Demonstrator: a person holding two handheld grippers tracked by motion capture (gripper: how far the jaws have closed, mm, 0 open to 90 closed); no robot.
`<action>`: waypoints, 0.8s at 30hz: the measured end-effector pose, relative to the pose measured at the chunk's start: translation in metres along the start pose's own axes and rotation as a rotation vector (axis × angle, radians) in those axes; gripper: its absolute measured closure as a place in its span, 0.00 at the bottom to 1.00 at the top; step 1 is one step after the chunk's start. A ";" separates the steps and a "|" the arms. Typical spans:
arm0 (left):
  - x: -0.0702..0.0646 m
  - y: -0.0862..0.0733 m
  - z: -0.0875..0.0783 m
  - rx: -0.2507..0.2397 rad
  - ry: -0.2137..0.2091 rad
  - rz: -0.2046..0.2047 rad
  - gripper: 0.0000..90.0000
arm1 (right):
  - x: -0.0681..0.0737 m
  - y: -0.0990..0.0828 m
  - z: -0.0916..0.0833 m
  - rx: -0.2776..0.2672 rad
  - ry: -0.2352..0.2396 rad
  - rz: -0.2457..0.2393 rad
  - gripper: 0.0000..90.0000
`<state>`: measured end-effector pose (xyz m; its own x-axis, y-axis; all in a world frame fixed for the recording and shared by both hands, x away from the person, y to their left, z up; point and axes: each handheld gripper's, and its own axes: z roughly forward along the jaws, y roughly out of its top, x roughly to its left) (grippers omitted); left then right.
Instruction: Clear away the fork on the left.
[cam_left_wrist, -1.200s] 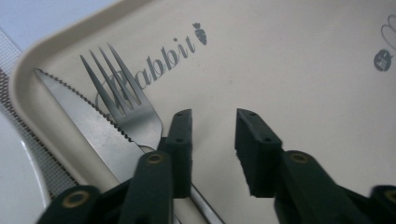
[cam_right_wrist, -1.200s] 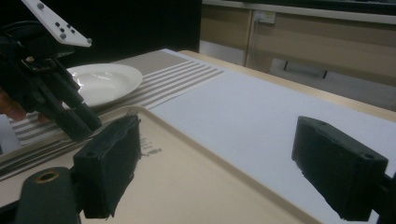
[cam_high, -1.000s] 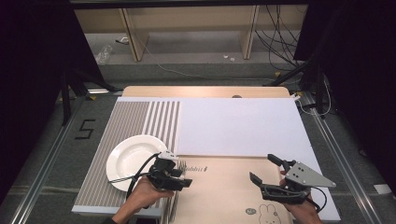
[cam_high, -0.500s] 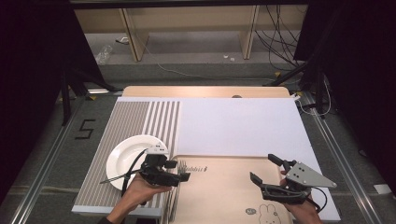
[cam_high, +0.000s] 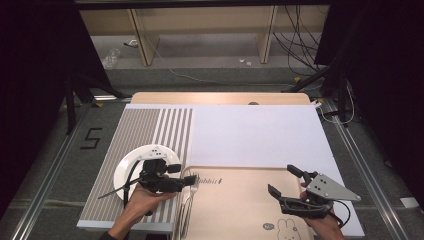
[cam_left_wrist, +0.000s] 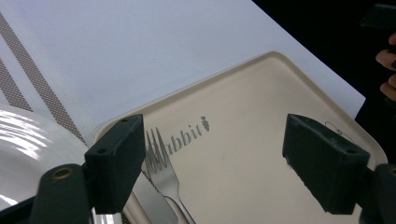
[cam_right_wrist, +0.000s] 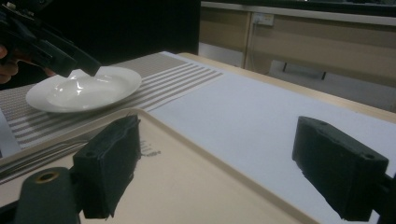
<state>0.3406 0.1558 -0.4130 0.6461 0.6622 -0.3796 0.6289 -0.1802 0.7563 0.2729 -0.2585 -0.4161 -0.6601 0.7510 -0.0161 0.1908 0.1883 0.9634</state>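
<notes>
A light wooden table (cam_high: 220, 98) stands on a grey floor, with dark curtains at both sides, shelving legs at the far end and loose cables on the floor at the far right. On the table lie a striped grey placemat (cam_high: 150, 130) at the left and a plain white mat (cam_high: 255, 135) to its right; a beige tray (cam_high: 240, 205) printed with the word "Rabbit" and a small rabbit figure sits at the near edge, overlapping both mats. A white plate (cam_high: 131, 161) rests on the striped placemat, just left of the tray. A fork (cam_left_wrist: 163, 163) lies along the tray's left edge with a knife (cam_left_wrist: 149, 198) close beside it, tines pointing to the far side. The left gripper (cam_high: 184, 176) hovers over the near right rim of the plate, beside the fork's tines; its jaws have just been opening and now stand wide apart with nothing between them, the fork lying free beneath. The right gripper (cam_high: 285, 181) hangs over the tray's right part, jaws spread wide and empty. Compared with a second ago, the left gripper sits a little farther back toward the near left and higher, no longer down at the fork's place on the tray, while the right gripper is where it was.
</notes>
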 end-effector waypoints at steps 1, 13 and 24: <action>0.001 0.000 -0.001 -0.004 0.002 -0.002 0.24 | 0.000 0.000 0.000 0.000 0.000 0.000 0.18; 0.012 -0.002 -0.016 -0.068 0.040 -0.061 0.23 | -0.002 -0.001 -0.001 -0.002 -0.003 0.011 0.18; 0.021 -0.016 -0.029 -0.128 0.092 -0.114 0.24 | -0.003 -0.001 -0.001 -0.004 -0.003 0.012 0.18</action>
<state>0.3315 0.1934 -0.4172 0.5282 0.7375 -0.4209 0.6318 -0.0103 0.7750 0.2742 -0.2614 -0.4168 -0.6559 0.7548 -0.0051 0.1961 0.1770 0.9645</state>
